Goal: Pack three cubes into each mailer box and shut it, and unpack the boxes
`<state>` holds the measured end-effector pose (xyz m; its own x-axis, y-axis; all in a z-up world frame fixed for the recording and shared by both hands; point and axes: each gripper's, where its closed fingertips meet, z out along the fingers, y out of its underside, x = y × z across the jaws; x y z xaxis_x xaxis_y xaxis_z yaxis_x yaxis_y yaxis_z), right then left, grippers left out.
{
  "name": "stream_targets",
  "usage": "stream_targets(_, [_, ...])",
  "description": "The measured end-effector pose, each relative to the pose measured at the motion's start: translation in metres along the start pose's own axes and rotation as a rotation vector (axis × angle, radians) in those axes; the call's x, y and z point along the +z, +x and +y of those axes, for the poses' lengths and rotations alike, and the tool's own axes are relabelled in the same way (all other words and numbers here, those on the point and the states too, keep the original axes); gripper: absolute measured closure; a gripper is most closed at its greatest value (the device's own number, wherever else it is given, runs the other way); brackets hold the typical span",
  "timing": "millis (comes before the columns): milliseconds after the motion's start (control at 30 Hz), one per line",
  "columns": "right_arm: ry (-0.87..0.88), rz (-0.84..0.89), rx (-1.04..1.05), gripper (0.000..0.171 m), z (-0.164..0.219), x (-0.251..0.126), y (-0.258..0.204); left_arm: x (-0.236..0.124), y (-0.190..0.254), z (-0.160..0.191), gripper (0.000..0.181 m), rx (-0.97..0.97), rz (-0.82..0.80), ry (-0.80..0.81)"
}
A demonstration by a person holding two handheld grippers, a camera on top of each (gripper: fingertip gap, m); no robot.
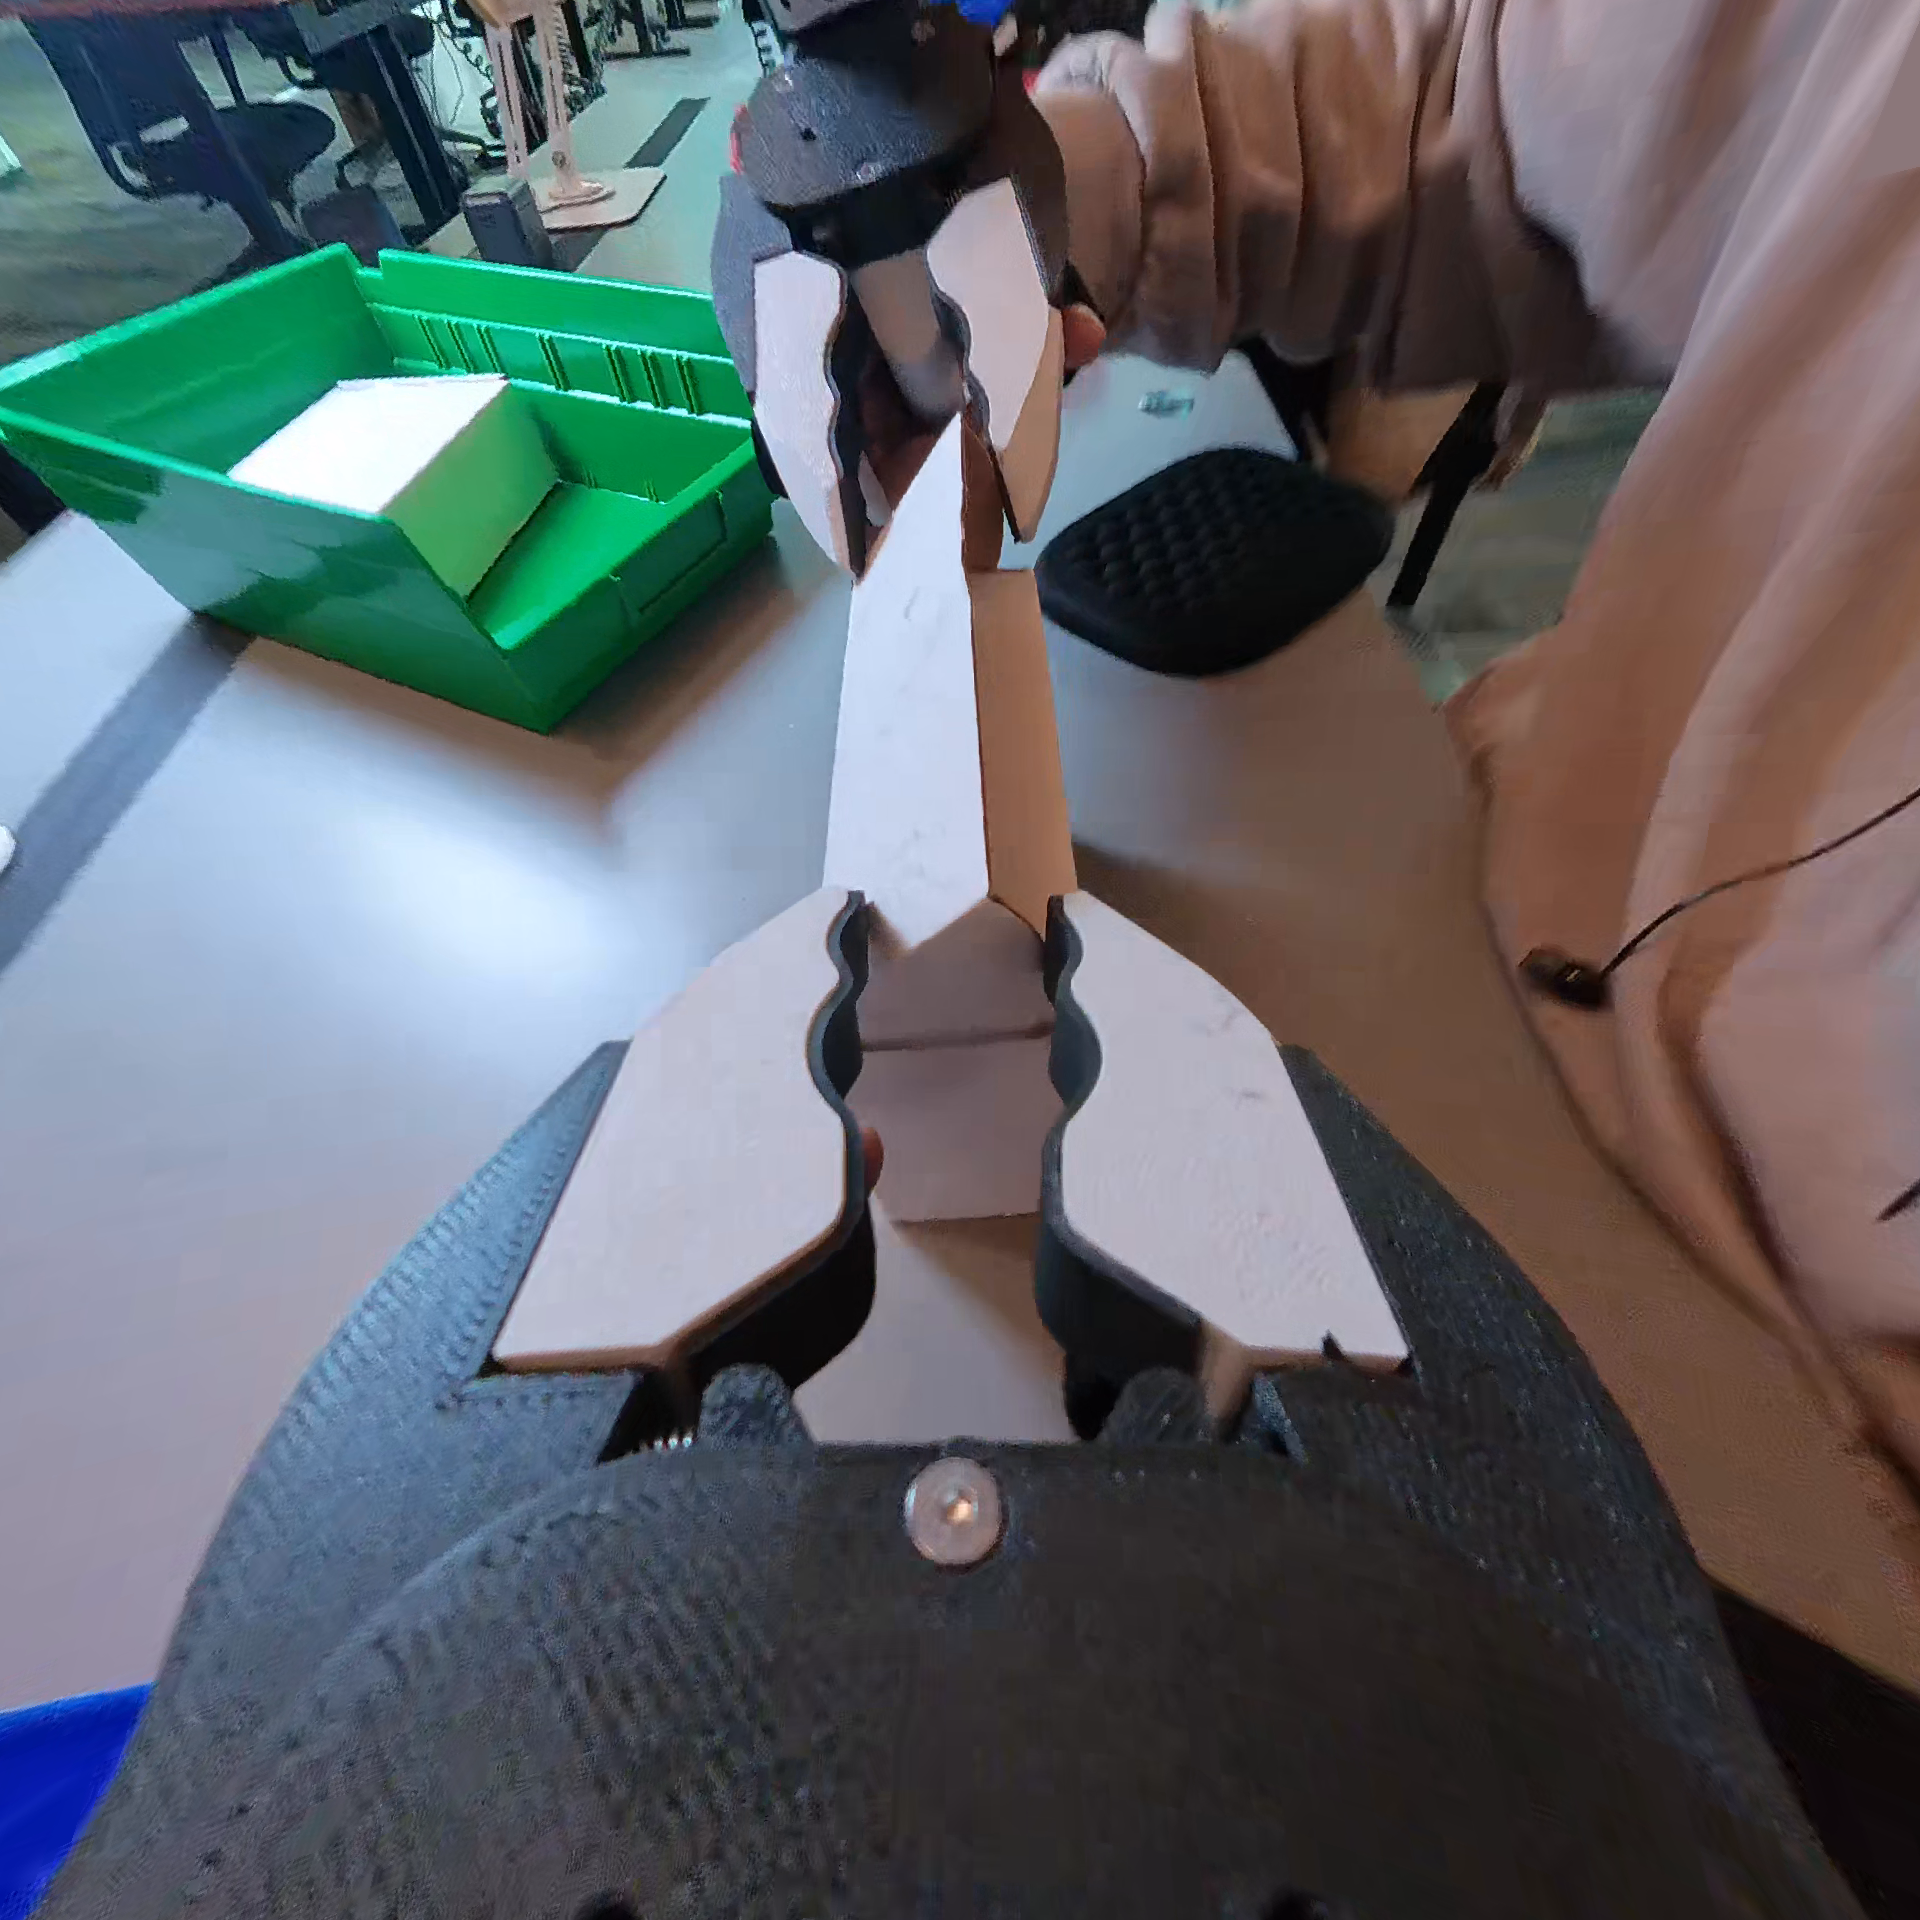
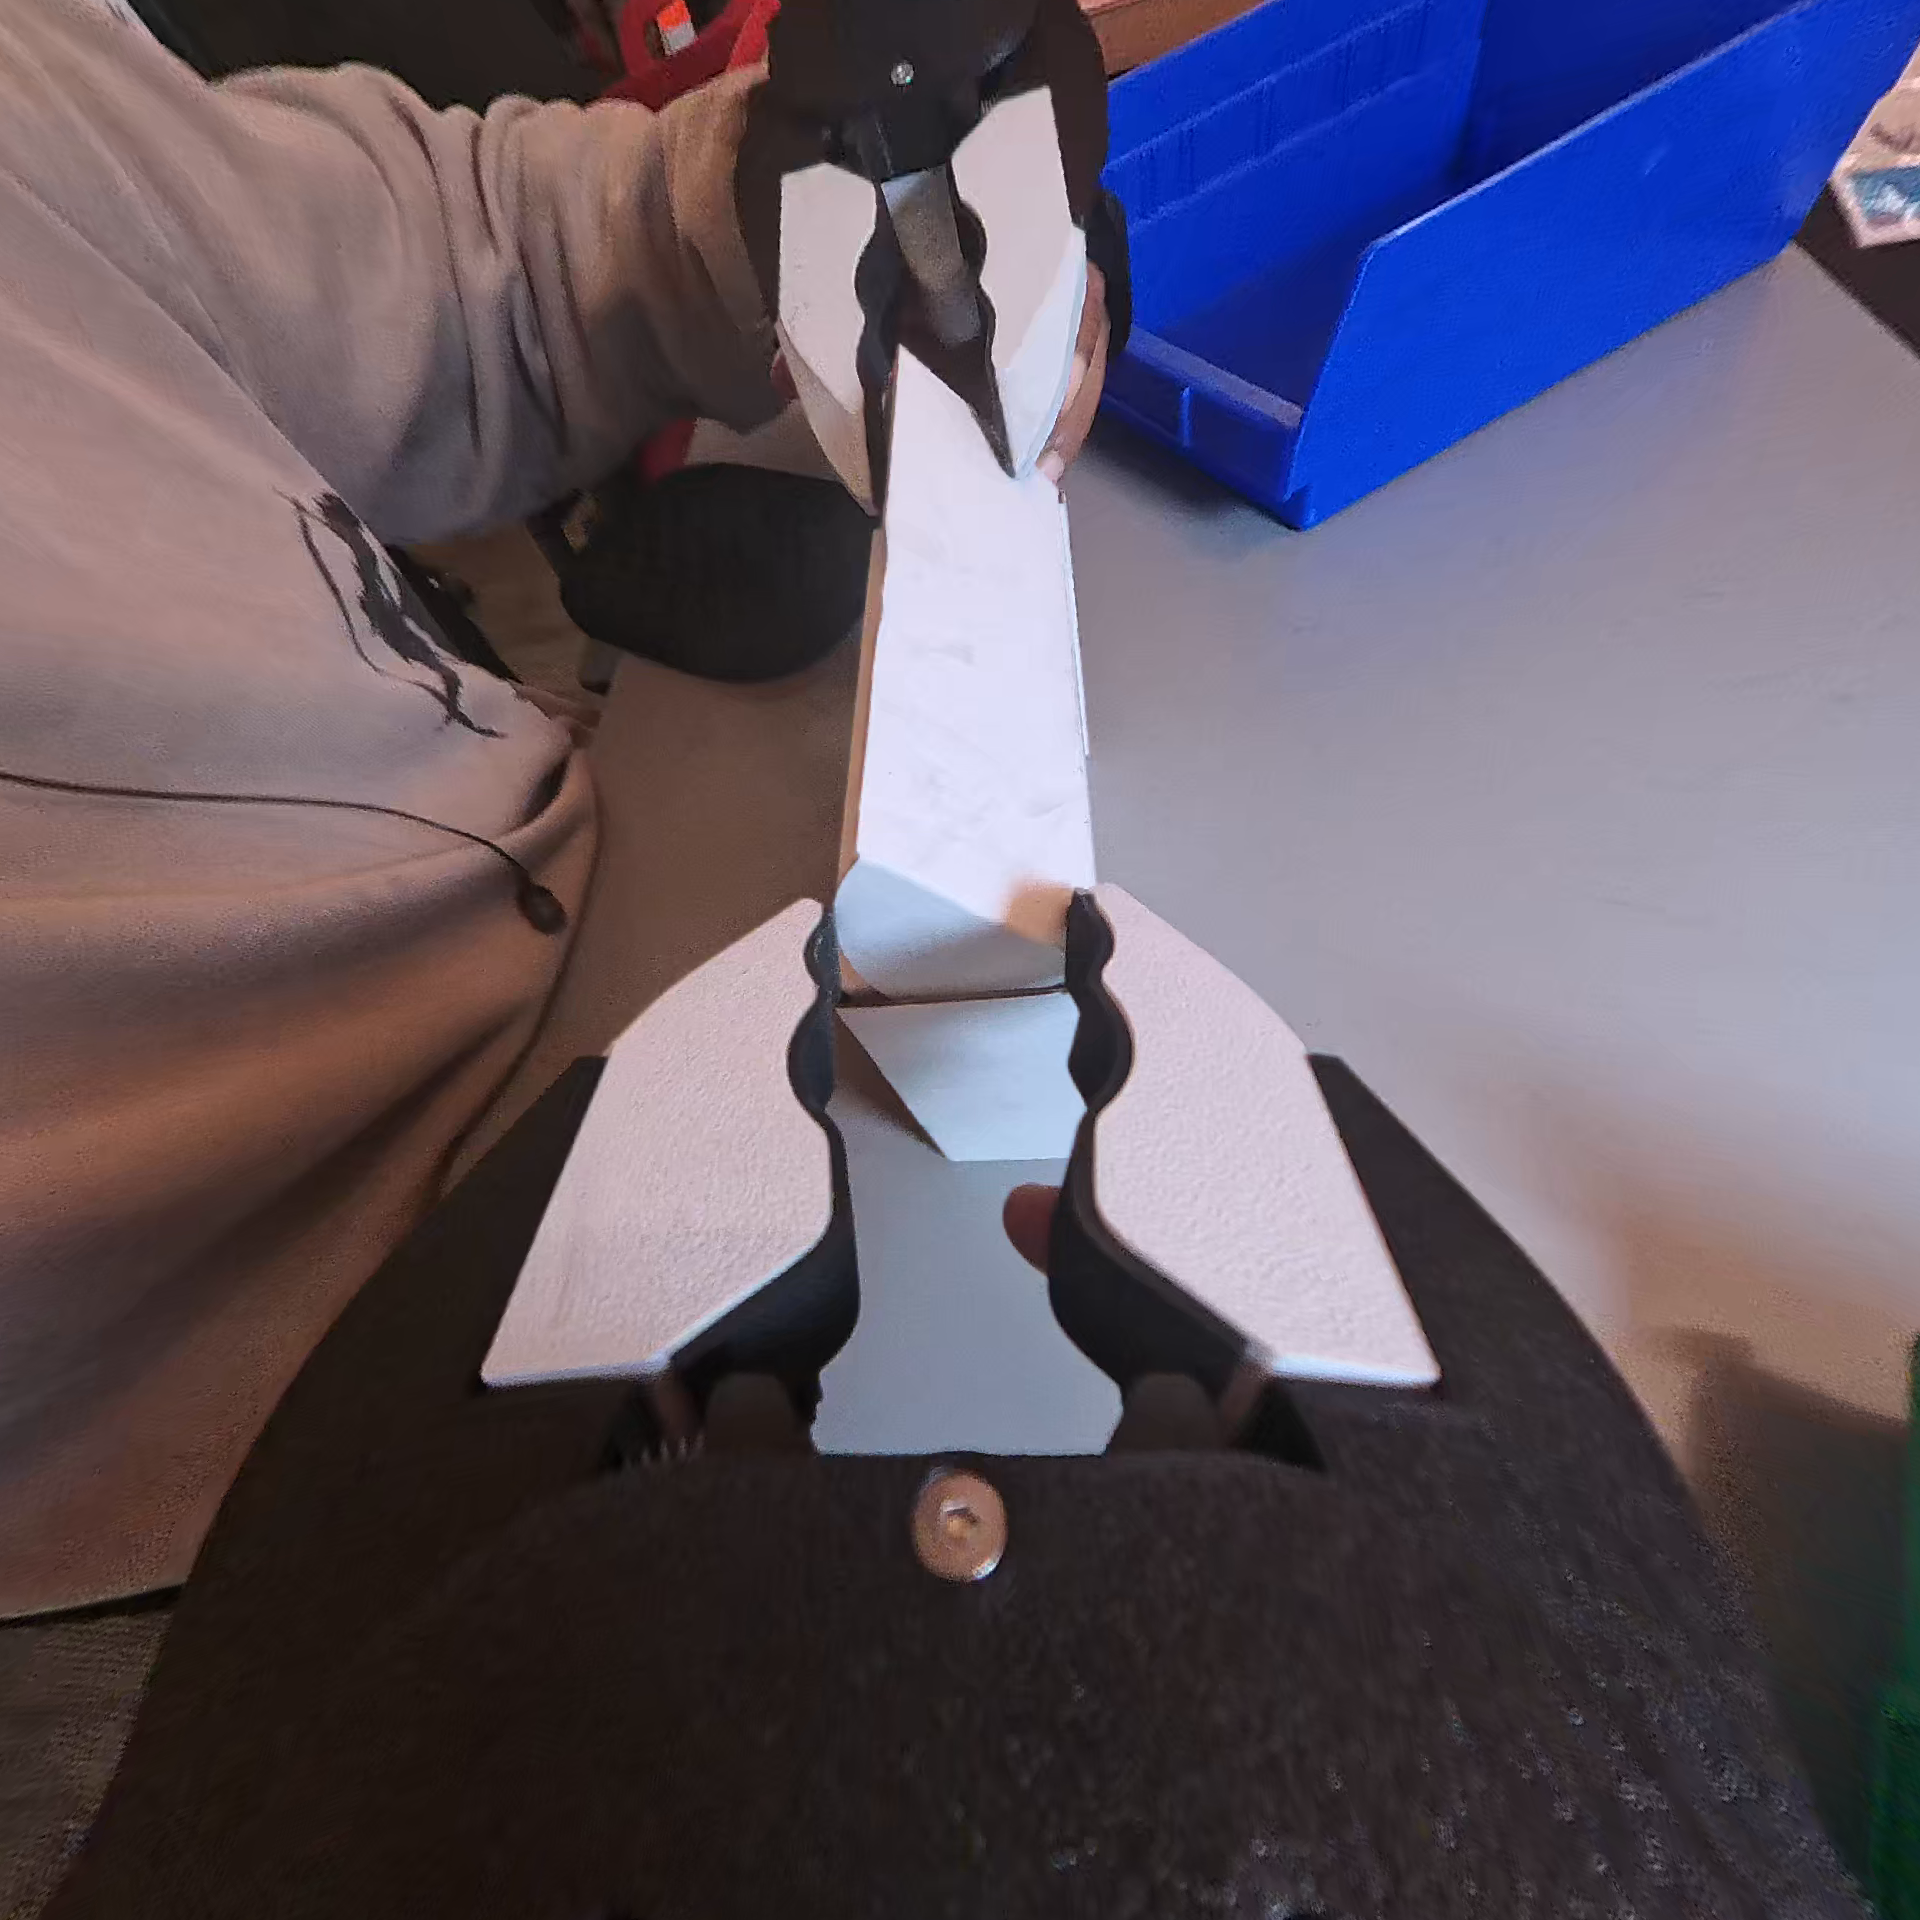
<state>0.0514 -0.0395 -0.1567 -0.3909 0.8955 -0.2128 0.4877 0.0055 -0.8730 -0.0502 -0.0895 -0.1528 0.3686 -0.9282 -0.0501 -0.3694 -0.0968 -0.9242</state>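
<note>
Left gripper (image 1: 956, 935) is sitting nearest the lens in the left wrist view, both fingers (image 1: 717, 1122) pressing on one end of a white mailer box (image 1: 925, 748). Box is hanging above the grey table (image 1: 364, 935), spanning the gap between the two tools, running toward 12 o'clock. A fingertip is showing beside the left finger's inner edge.

Right gripper (image 1: 914, 520) is clamping the far end of the box, at 12 o'clock in this view, with a person's sleeve (image 1: 1299, 208) behind it at 1 o'clock.

Green bin (image 1: 343, 582) is sitting on the table at 10 o'clock, holding another white box (image 1: 405, 457) tilted inside. Black mesh chair seat (image 1: 1216, 561) is showing past the table edge at 1 o'clock.

Right wrist view is showing the same hold from the other end: right gripper (image 2: 951, 935) is closing on the near end of the mailer box (image 2: 977, 727), left gripper (image 2: 935, 457) is pinching the far end at 12 o'clock. Blue bin (image 2: 1558, 343) is sitting on the table (image 2: 1455, 831) at 1 o'clock, nothing visible inside. Person's torso is filling 9 o'clock.

Can't tell whether any cubes are inside the box.
</note>
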Motion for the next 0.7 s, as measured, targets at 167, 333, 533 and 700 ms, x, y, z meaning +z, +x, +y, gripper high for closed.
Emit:
stream_targets(167, [-0.040,0.104,-0.263,0.128,0.006,0.003,-0.004,0.002,0.007,0.005,0.148,0.273,-0.094,-0.074])
stream_targets(333, [-0.024,0.187,-0.335,0.113,0.001,-0.005,-0.011,-0.002,0.022,-0.008,0.119,0.197,-0.113,-0.031])
stream_targets(533, [-0.041,0.359,-0.543,0.113,-0.007,-0.004,-0.019,-0.002,0.022,-0.007,0.124,0.340,-0.253,-0.087])
stream_targets(700, [-0.182,0.485,-0.804,0.119,0.014,0.013,-0.024,0.008,0.028,0.018,0.125,0.564,-0.353,-0.259])
